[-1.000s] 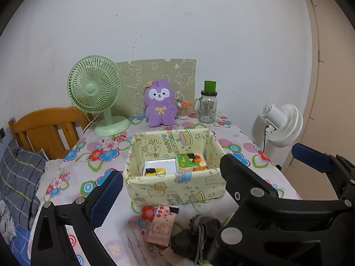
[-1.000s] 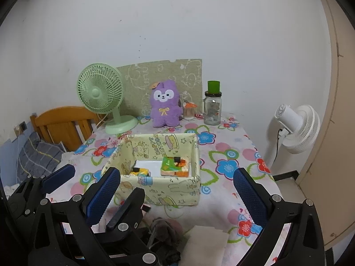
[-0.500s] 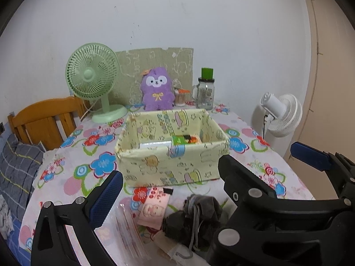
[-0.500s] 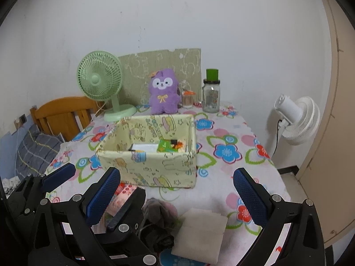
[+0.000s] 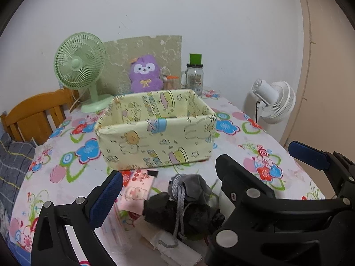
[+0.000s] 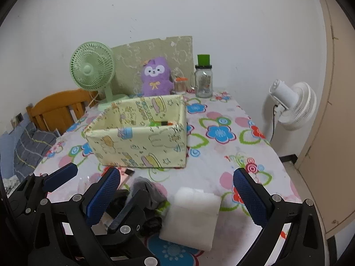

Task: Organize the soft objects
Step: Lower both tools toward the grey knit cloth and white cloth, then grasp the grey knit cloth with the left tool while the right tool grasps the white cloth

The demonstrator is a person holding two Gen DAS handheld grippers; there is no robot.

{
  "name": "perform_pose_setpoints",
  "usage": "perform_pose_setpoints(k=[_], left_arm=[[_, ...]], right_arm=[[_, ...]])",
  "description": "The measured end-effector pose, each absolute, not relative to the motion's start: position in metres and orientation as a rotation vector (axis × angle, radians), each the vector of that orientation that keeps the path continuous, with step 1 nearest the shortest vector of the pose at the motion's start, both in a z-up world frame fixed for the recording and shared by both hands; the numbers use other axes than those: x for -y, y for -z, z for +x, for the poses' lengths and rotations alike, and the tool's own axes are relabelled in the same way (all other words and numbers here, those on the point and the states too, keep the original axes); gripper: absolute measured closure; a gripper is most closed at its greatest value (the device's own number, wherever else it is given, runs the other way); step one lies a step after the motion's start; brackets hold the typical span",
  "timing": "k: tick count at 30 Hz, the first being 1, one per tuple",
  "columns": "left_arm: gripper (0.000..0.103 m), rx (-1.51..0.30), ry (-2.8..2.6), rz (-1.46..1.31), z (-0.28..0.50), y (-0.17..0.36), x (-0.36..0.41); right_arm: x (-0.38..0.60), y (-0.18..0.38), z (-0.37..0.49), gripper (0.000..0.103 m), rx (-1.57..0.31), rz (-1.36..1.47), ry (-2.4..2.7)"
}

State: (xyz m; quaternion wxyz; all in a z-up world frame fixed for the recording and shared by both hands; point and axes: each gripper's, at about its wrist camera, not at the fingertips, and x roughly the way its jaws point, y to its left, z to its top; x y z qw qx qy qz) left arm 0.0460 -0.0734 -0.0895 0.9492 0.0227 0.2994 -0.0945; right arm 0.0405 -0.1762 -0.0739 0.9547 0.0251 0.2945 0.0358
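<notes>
Grey and black fabric, bunched into a soft bundle with a pale drawstring trailing toward you, lies on the flowered surface just in front of the yellow fabric box, and that bundle is what your coming move turns on. Seen from your left tongs, it sits almost dead ahead and low, between the two blue-padded fingers rather than off to one side; its longer stretch seems to run roughly from the box toward you, so those fingers would close across its width. Your left tongs are spread wide and hold nothing. Your right tongs are likewise wide open and empty, and from their view the bundle lies off by the left finger, partly hidden behind the other tool's black frame, so your left hand looks the nearer one for it. Straight ahead of your right tongs, between the fingers, lies a folded white cloth, flat on the surface and just beside the bundle. A pink patterned packet rests just left of the bundle, close enough that you could catch it too. The box stands open-topped beyond both items, with something green and orange inside.
</notes>
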Motion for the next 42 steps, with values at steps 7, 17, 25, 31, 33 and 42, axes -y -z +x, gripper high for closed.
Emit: perform_pose_setpoints(k=[7, 17, 25, 31, 33, 42], left_arm=[[0.0, -0.651, 0.209, 0.056, 0.053, 0.108, 0.079], [0.001, -0.704, 0.207, 0.063, 0.069, 0.129, 0.081], [0.022, -0.743, 0.196, 0.062, 0.086, 0.141, 0.084], [0.046, -0.755, 0.199, 0.07, 0.088, 0.144, 0.083], [0.051, -0.762, 0.184, 0.076, 0.088, 0.145, 0.081], [0.053, -0.755, 0.185, 0.115, 0.084, 0.147, 0.082]], right_arm=[[0.183, 0.095, 0.045, 0.0, -0.643, 0.082, -0.048], [0.19, 0.114, 0.055, 0.0, -0.695, 0.096, -0.022], [0.199, 0.124, 0.068, 0.0, -0.728, 0.119, -0.001], [0.201, 0.133, 0.076, 0.0, -0.759, 0.137, 0.023], [0.201, 0.135, 0.077, 0.001, -0.767, 0.137, 0.029], [0.2, 0.146, 0.086, 0.015, -0.817, 0.189, 0.031]])
